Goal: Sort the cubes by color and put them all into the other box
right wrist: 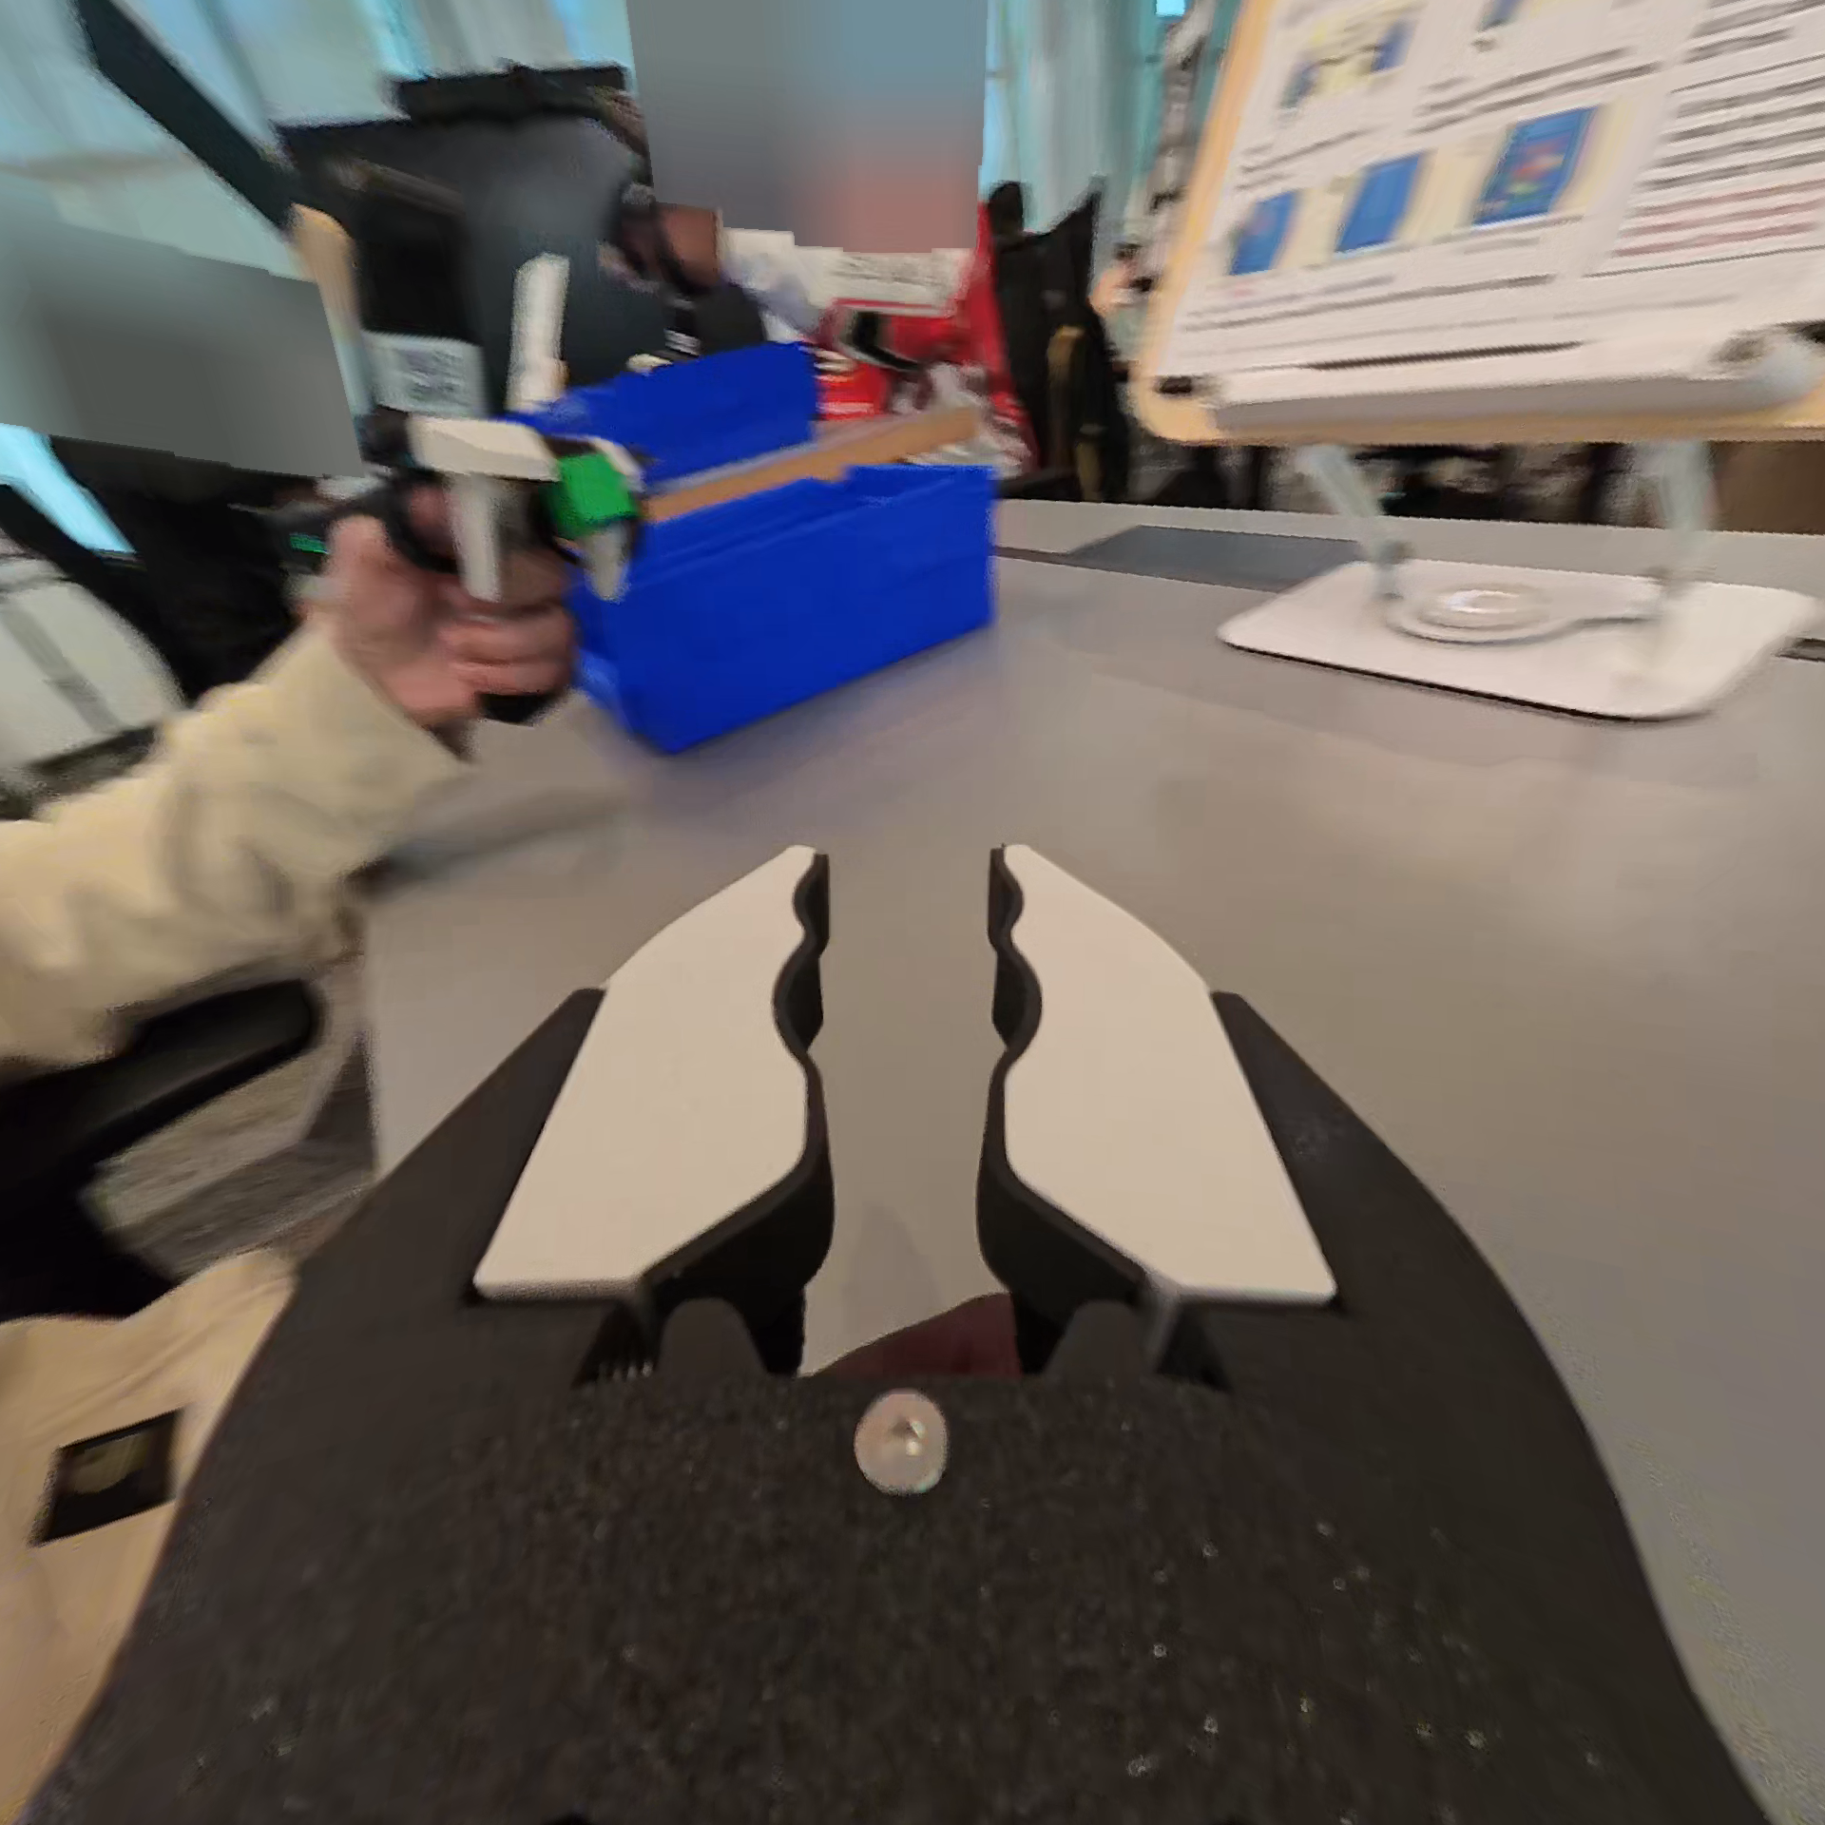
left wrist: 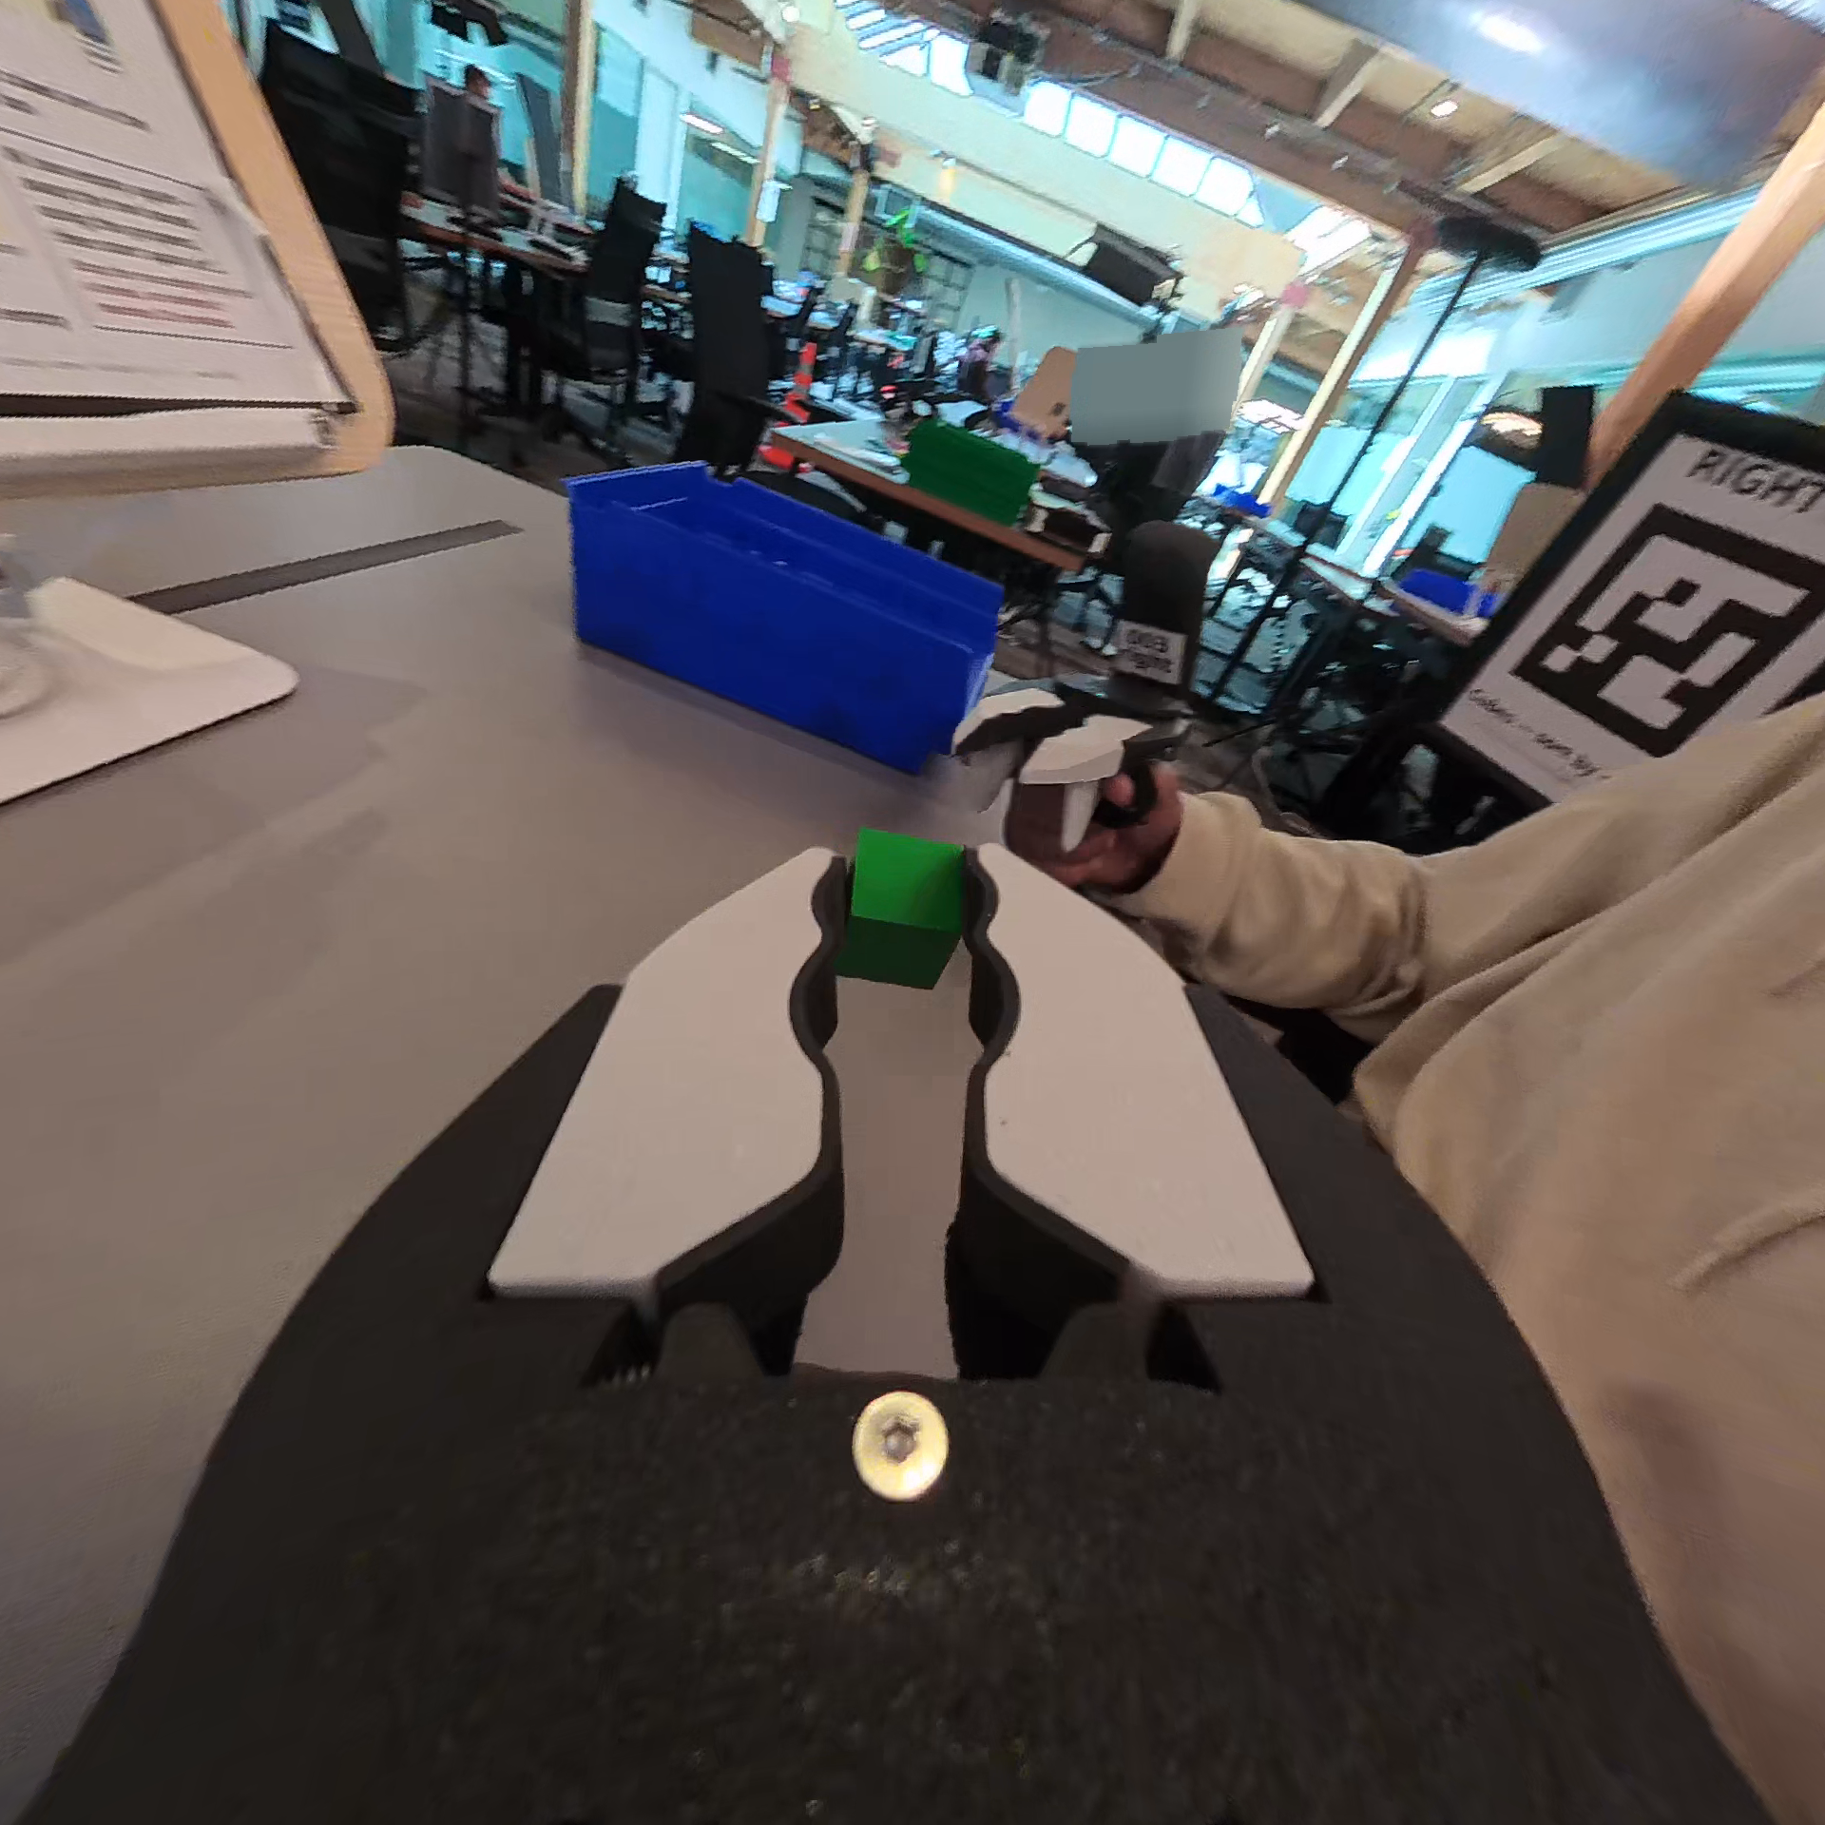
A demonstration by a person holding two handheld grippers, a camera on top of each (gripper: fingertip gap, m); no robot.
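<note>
Closest in, the left hand-held gripper [left wrist: 904, 879] has its two white fingers pinched on a green cube [left wrist: 904, 904], the cube gripped right at the fingertips and lifted clear of the grey counter [left wrist: 296, 988]. The right wrist view confirms it: the green cube [right wrist: 593, 499] sits high in that gripper, up in front of the blue box [right wrist: 790, 583].

The right hand-held gripper [right wrist: 909, 864] is spread, a plain gap between its fingertips and only bare counter [right wrist: 1284, 889] showing through, nothing in its grip. In the left view that same gripper [left wrist: 997, 751] floats just past the cube, a cream sleeve [left wrist: 1383, 948] running back from the hand on its handle; its fingers are too blurred there to judge.

Further out, the blue box [left wrist: 780, 612] stands on the counter, its inside hidden from the left view. The right view is too smeared to tell what it holds beyond a tan strip [right wrist: 810, 469] running along its top.

Off to the side stands a white stand [right wrist: 1511, 632] carrying a board of printed sheets [right wrist: 1481, 178]. Behind it all lies an open workshop with chairs and benches.
</note>
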